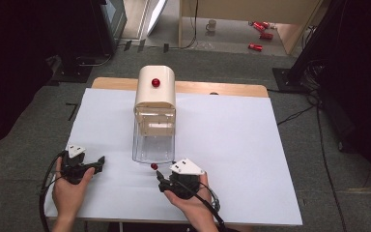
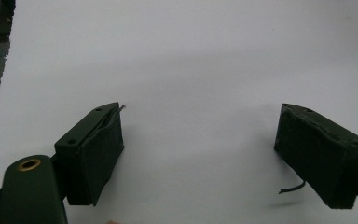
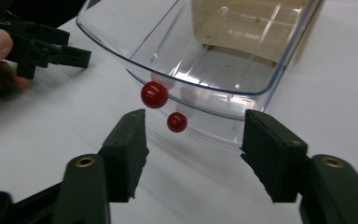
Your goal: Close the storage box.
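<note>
A cream box (image 1: 155, 87) with a red knob on top (image 1: 155, 82) stands at the middle of the white sheet. Its clear plastic drawer (image 1: 153, 142) (image 3: 223, 60) is pulled out toward me and has a small red knob (image 1: 153, 166) (image 3: 154, 94) at its front. My right gripper (image 1: 160, 180) (image 3: 195, 119) is open just short of that knob, which sits ahead of the left jaw and not between the pads. A smaller red ball shape (image 3: 176, 122) shows below the knob, perhaps a reflection. My left gripper (image 1: 98, 162) (image 2: 200, 121) rests open on the sheet at the left, nothing in it.
The white sheet (image 1: 232, 145) covers a wooden table whose far edge (image 1: 222, 89) shows behind the box. Dark stands flank the table on the grey floor. Red cans (image 1: 256, 47) and a mug (image 1: 211, 25) lie far back.
</note>
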